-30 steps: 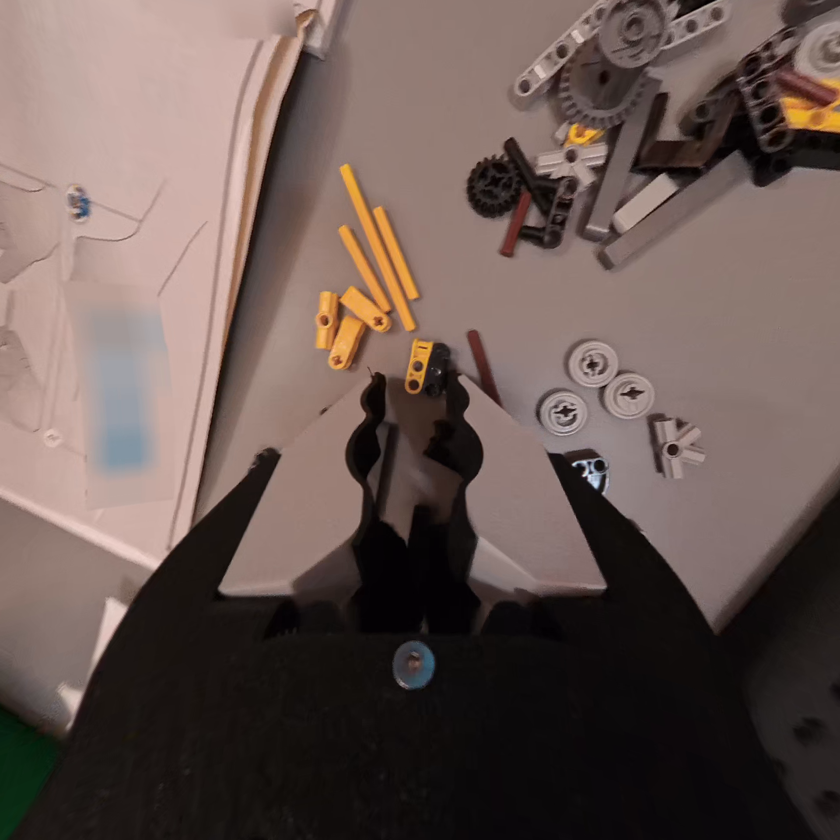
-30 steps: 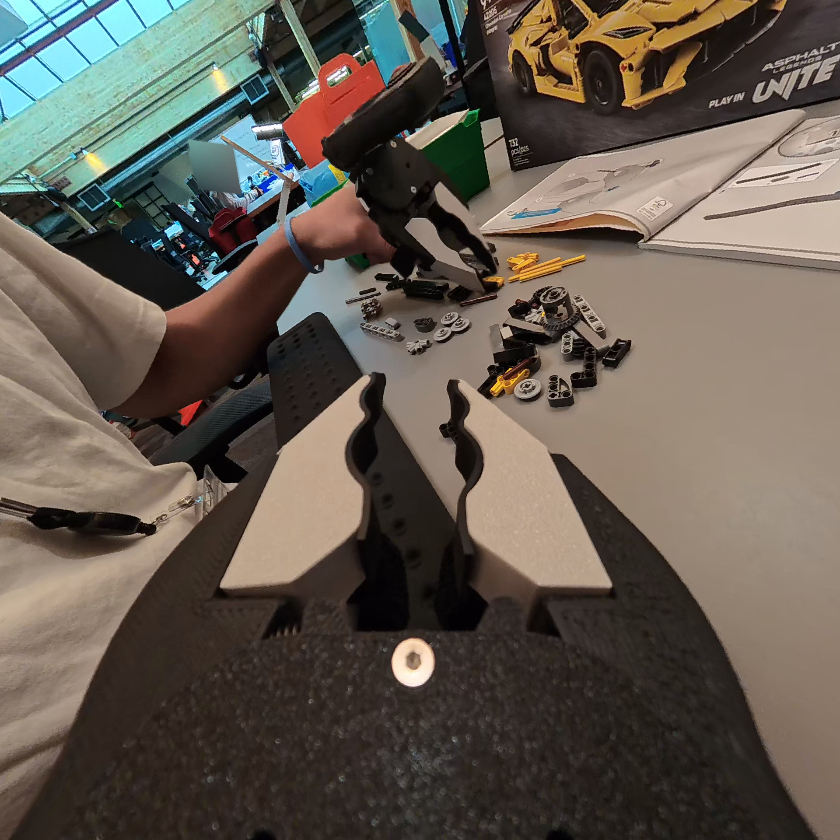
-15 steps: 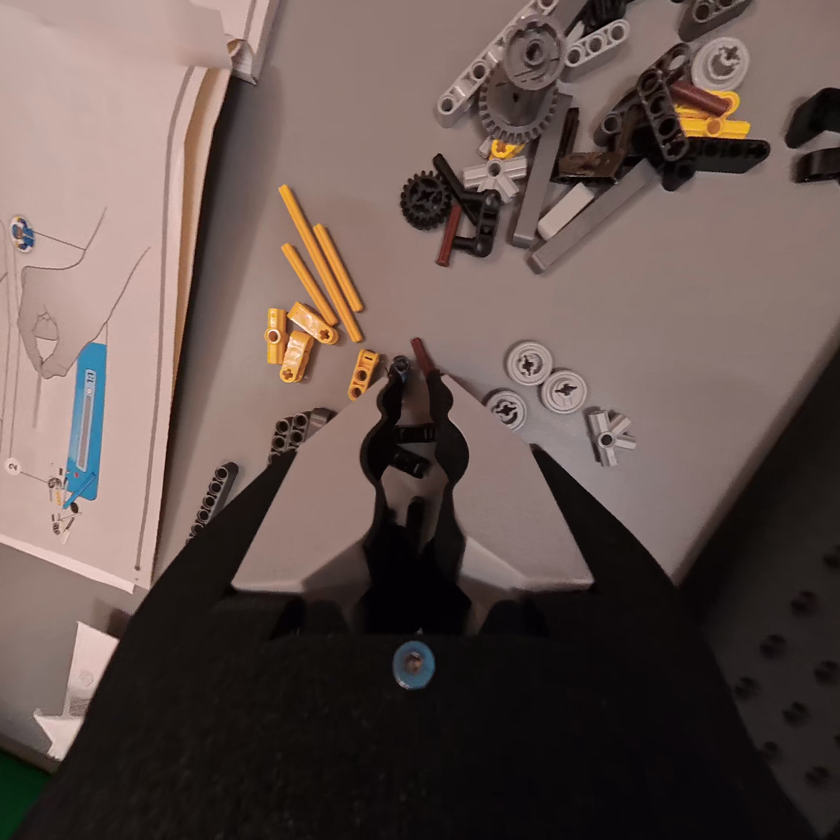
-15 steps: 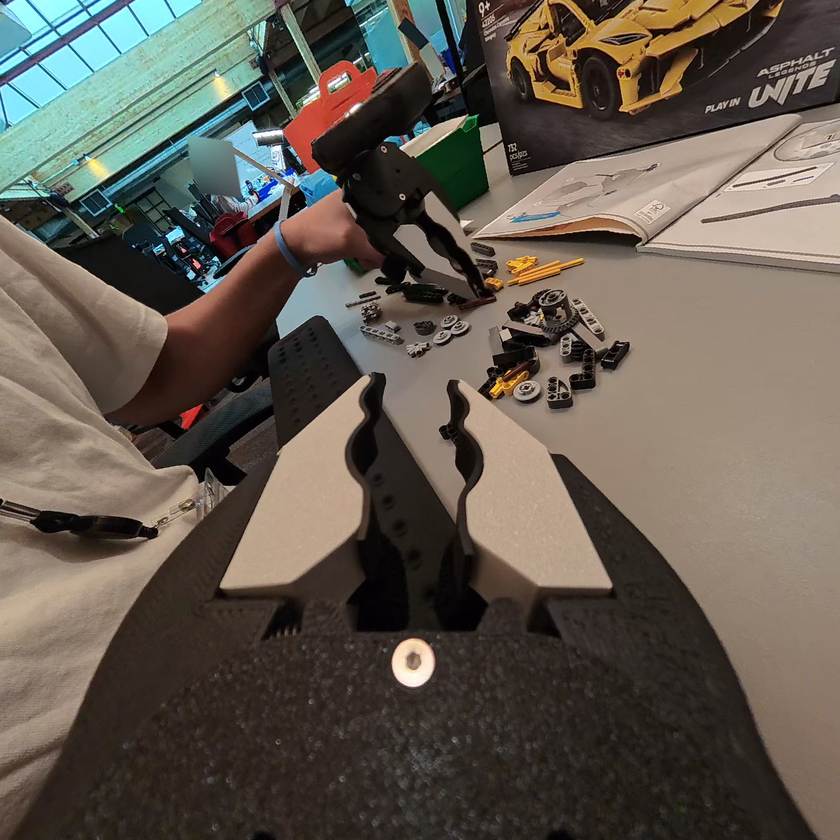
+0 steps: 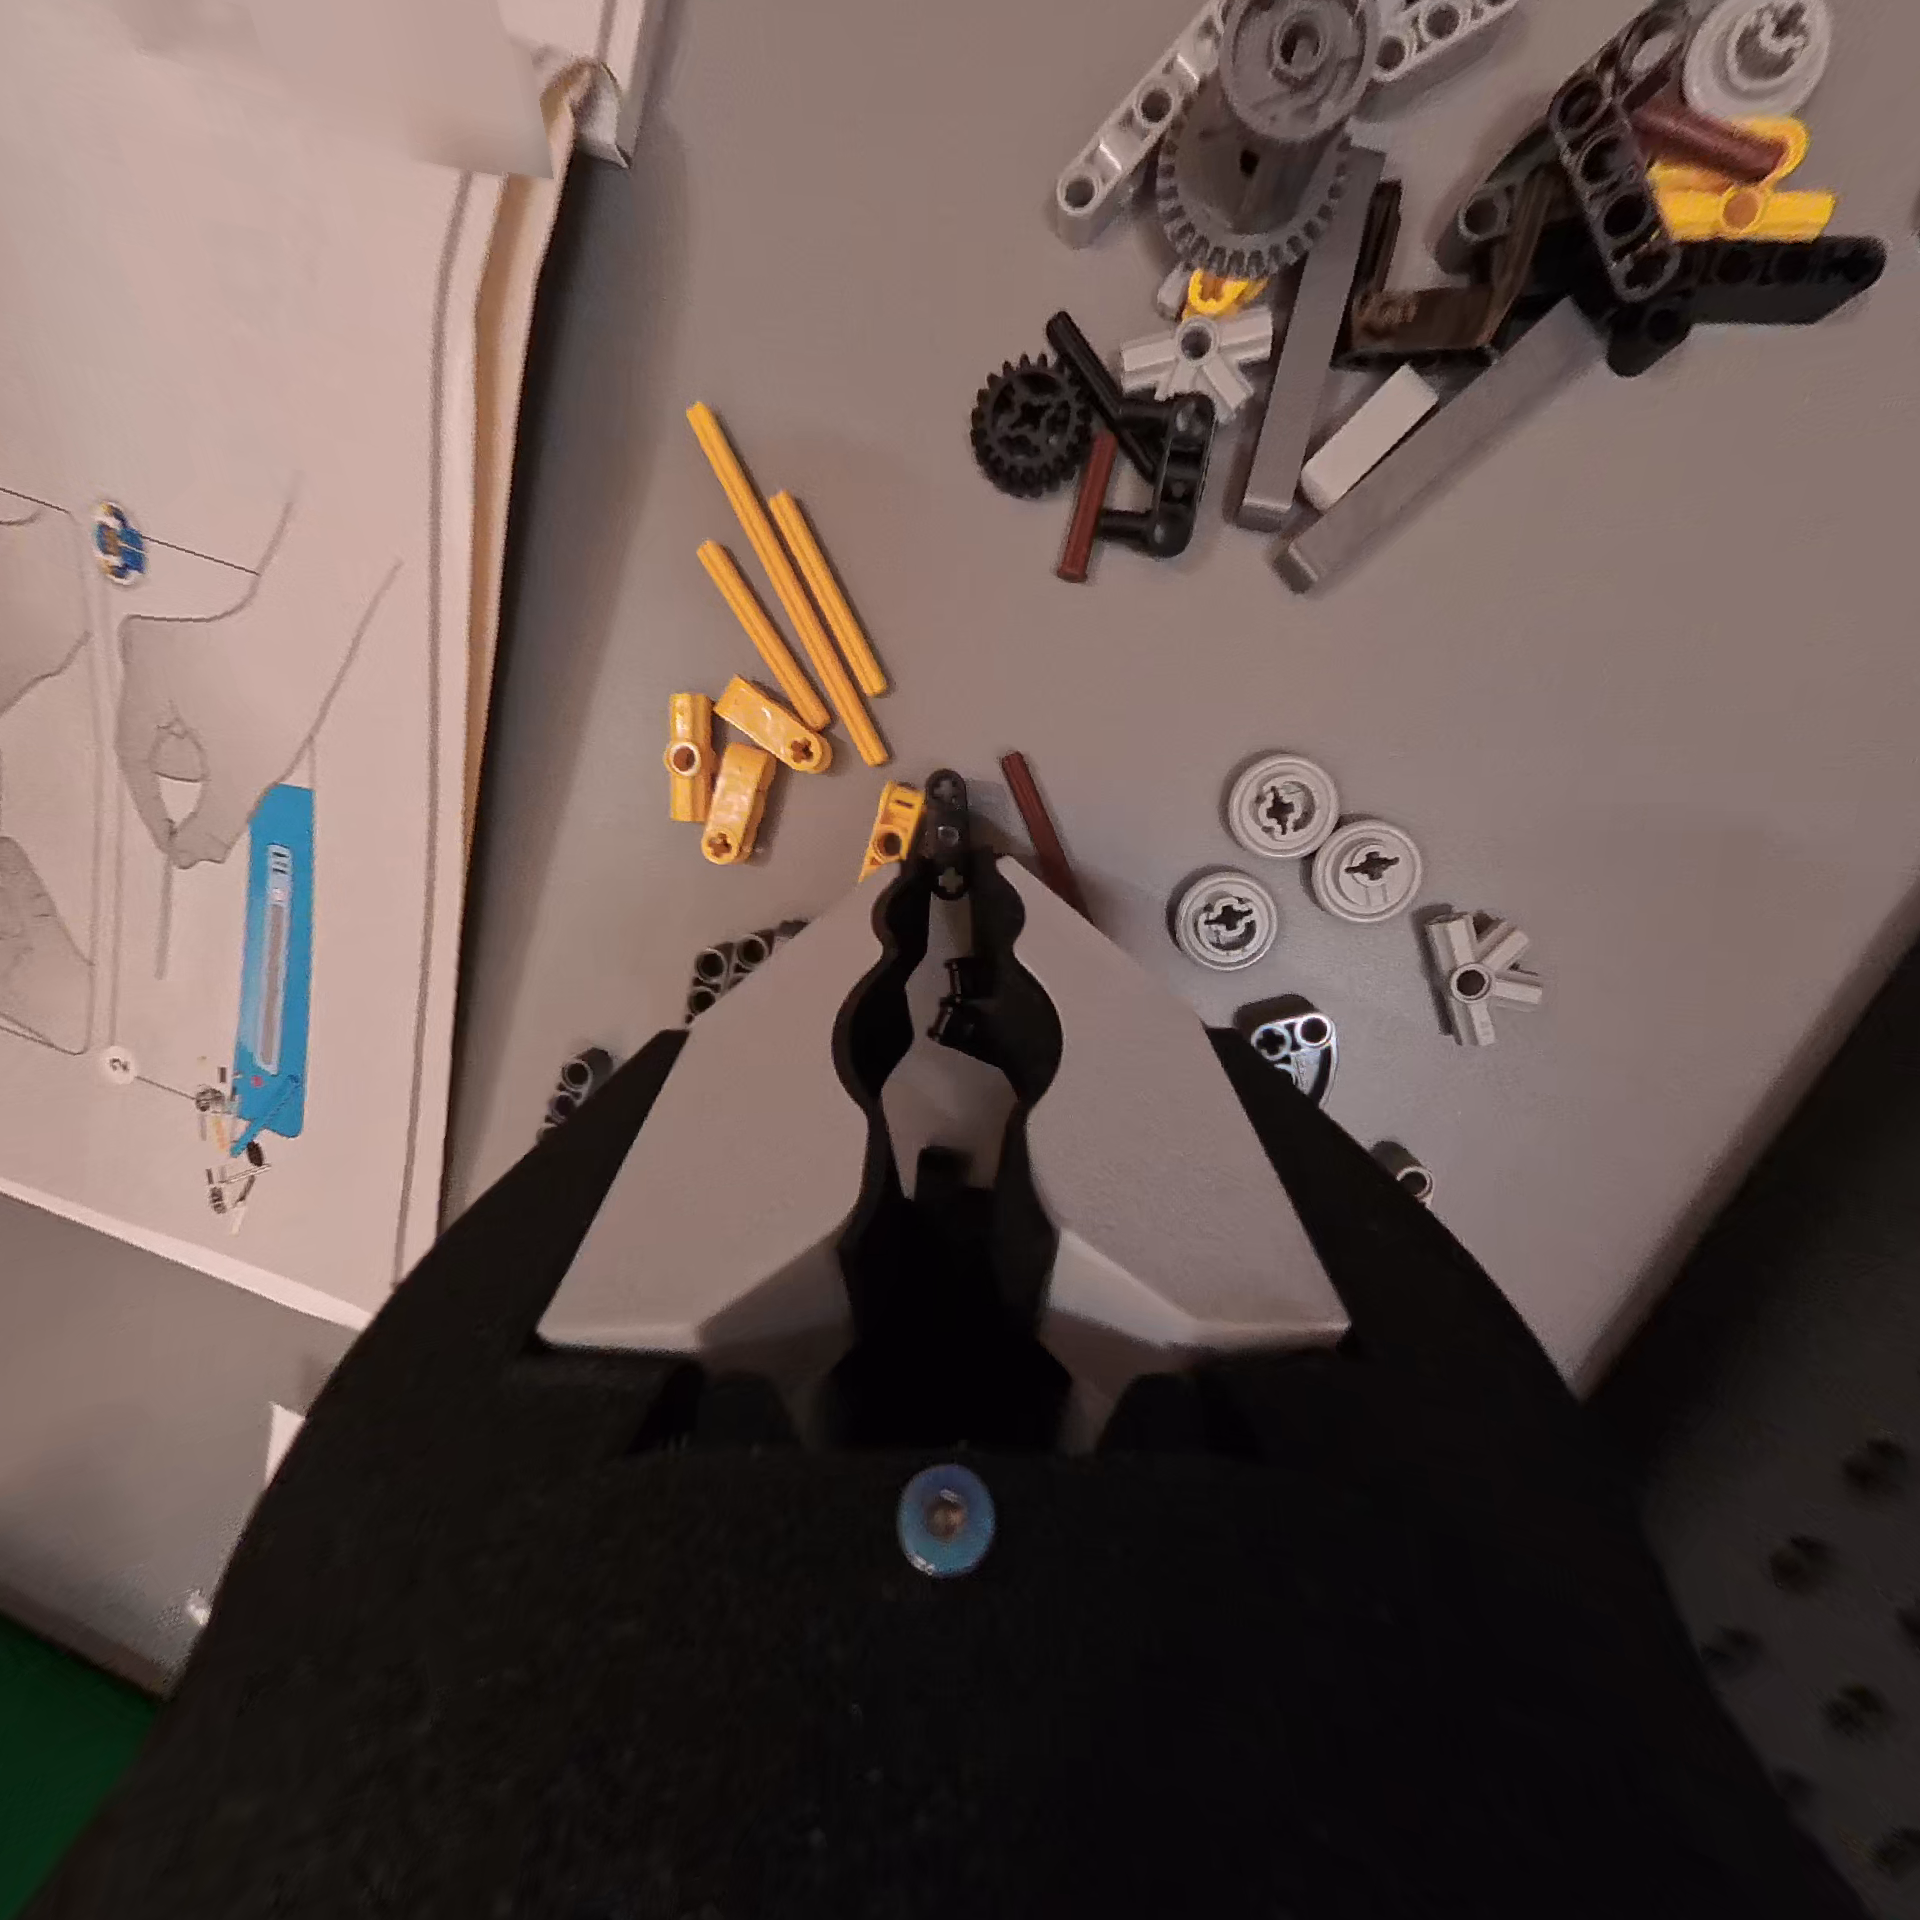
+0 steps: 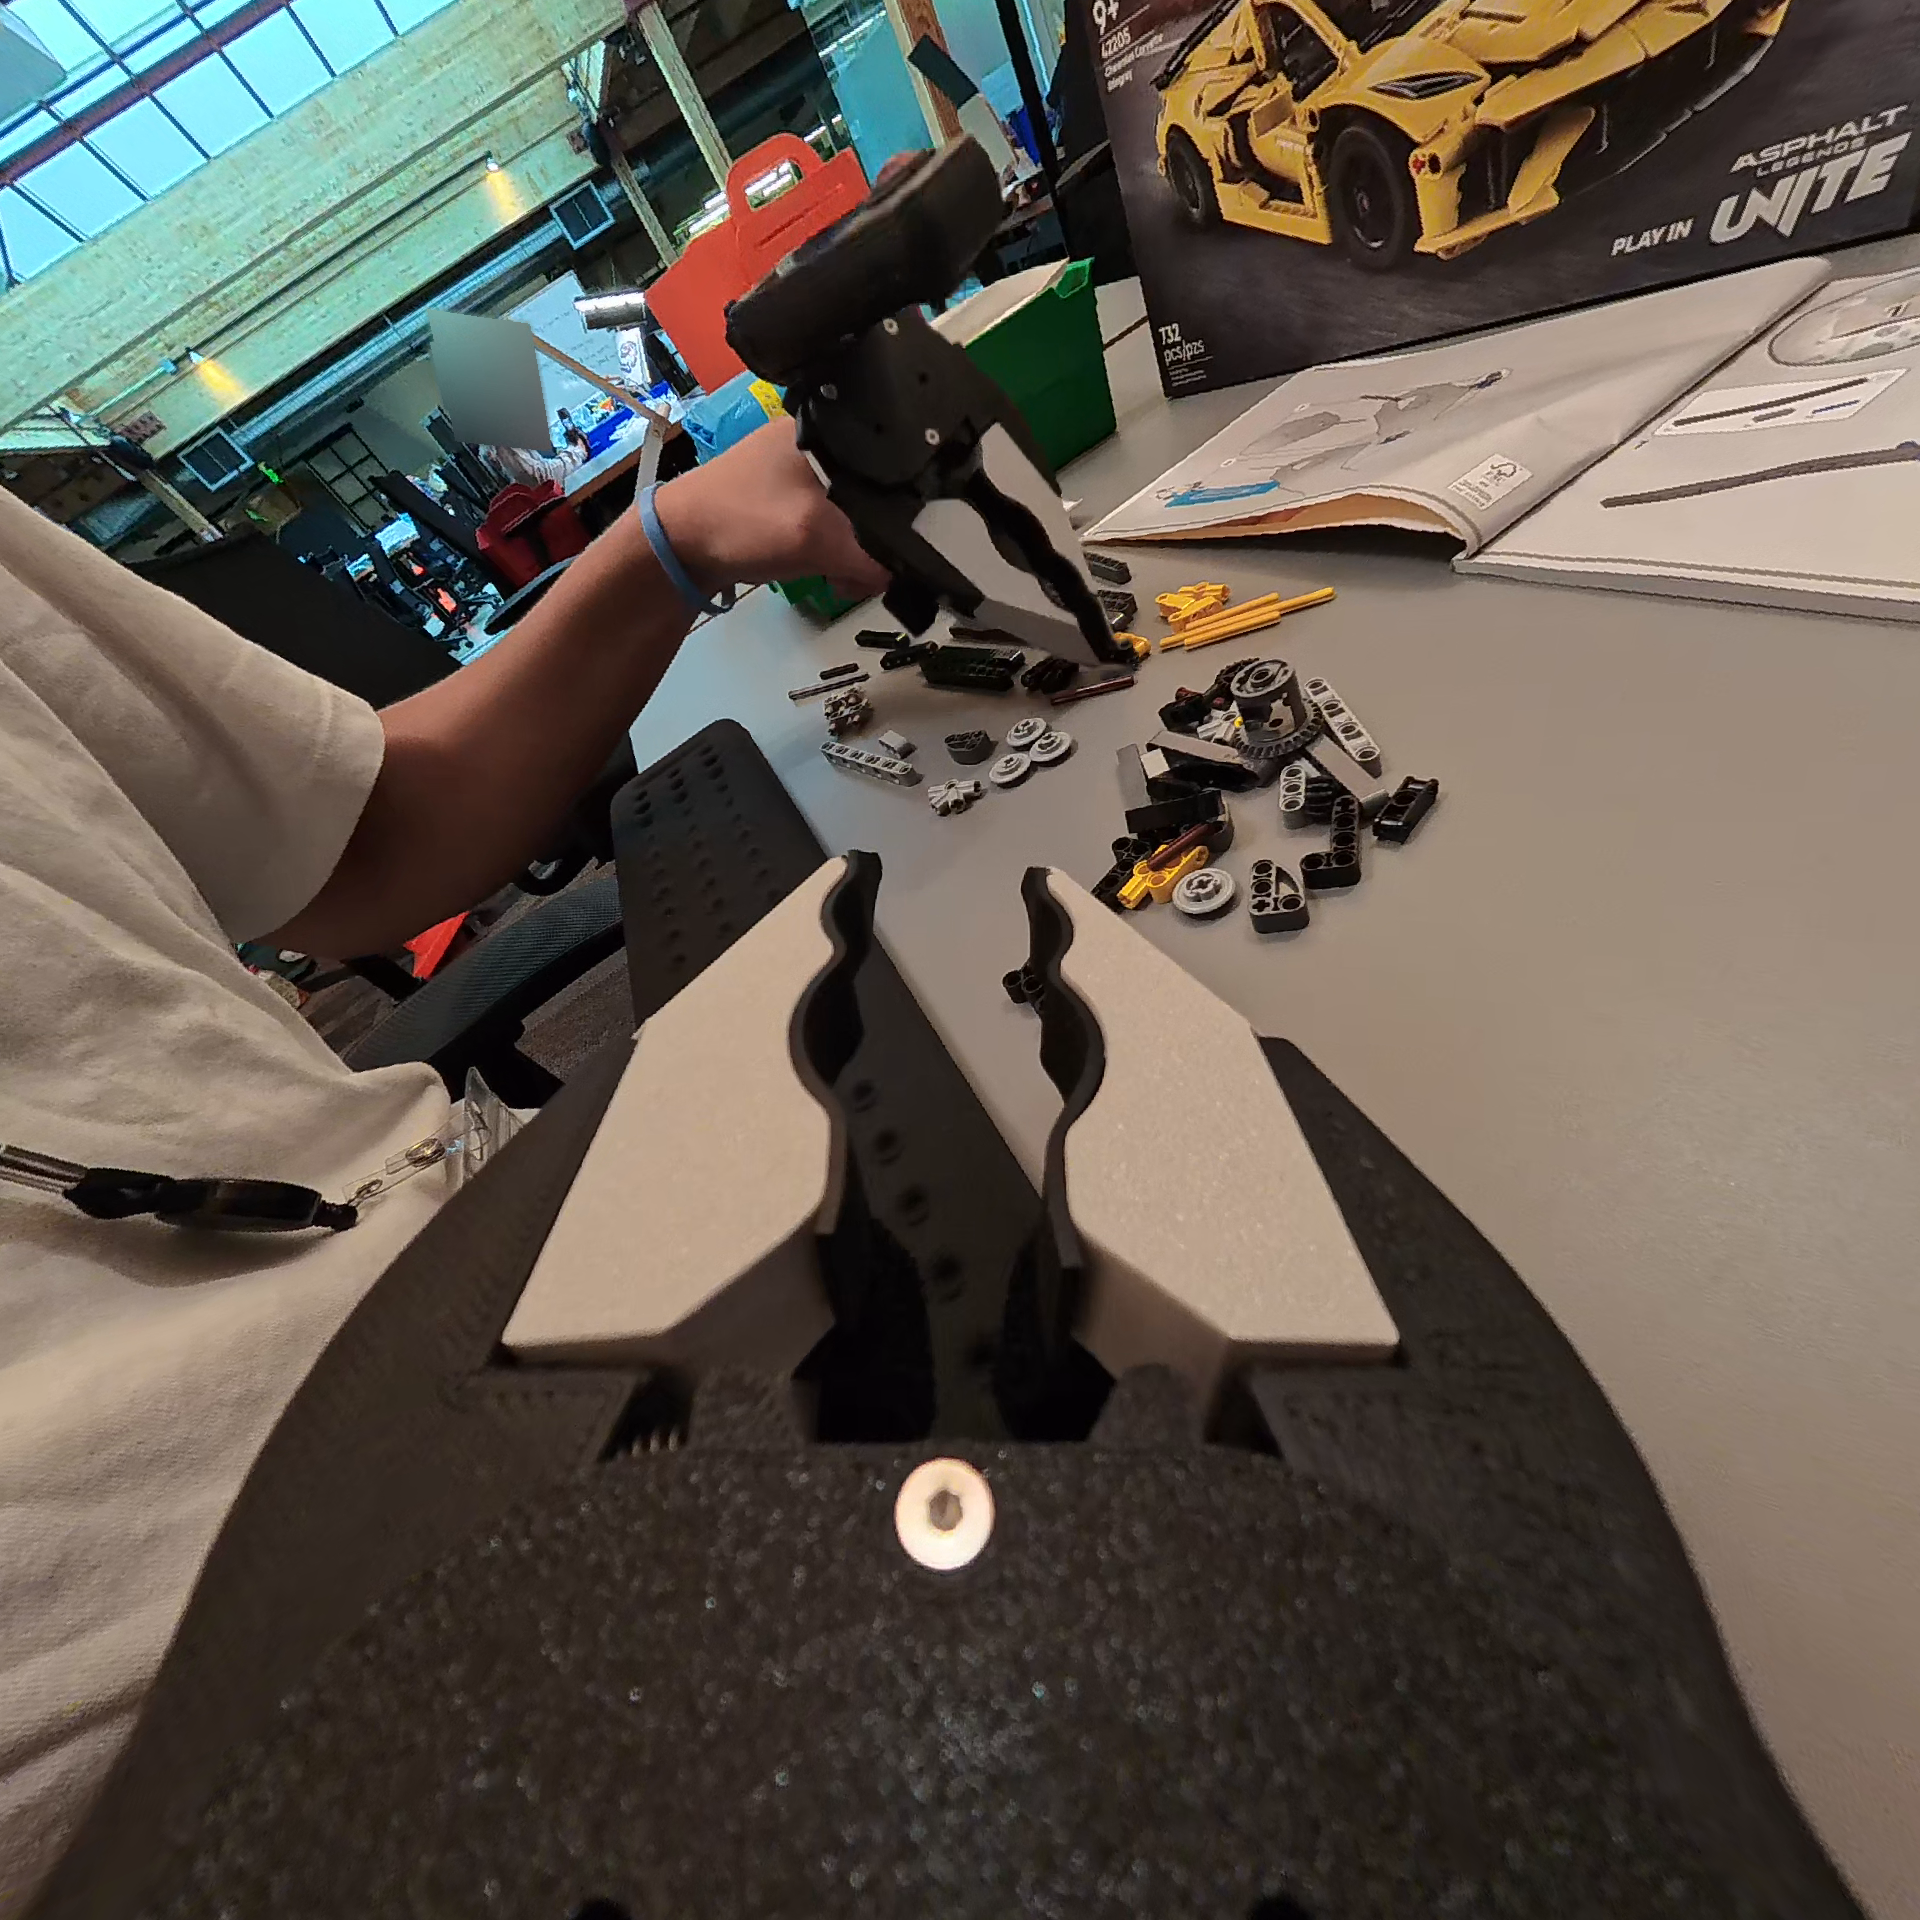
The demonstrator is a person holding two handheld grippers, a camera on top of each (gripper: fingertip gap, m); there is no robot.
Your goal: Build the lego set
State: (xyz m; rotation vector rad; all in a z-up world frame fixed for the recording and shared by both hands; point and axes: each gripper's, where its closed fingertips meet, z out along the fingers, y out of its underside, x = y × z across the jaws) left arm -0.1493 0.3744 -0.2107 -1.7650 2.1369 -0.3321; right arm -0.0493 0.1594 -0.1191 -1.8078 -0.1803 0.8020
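My left gripper [image 5: 945, 883] points down at the grey table [image 5: 1455, 727] and is shut on a small black beam [image 5: 948, 821] that sticks out past the tips. A yellow connector [image 5: 894, 826] lies just left of it and a dark red axle [image 5: 1039, 831] just right. A small black pin [image 5: 956, 1003] shows in the gap behind the tips. The right wrist view shows the left gripper [image 6: 1112, 649], held in a hand, with its tips down among the parts. My right gripper [image 6: 951, 873] is open and empty, low over the table's near edge.
Yellow axles [image 5: 790, 592], yellow connectors [image 5: 727, 769] and grey discs [image 5: 1283, 805] lie around the left gripper. A pile of grey and black parts [image 6: 1268, 748] sits mid-table. An open instruction booklet [image 6: 1403, 457], the set's box [image 6: 1507, 135] and a green bin [image 6: 1039, 353] stand behind. The tips of one gripper are about 25 cm away from the tips of the other.
My left gripper has closed from open onto the small black beam beside the yellow connector and stays shut on it. The right gripper has not moved.
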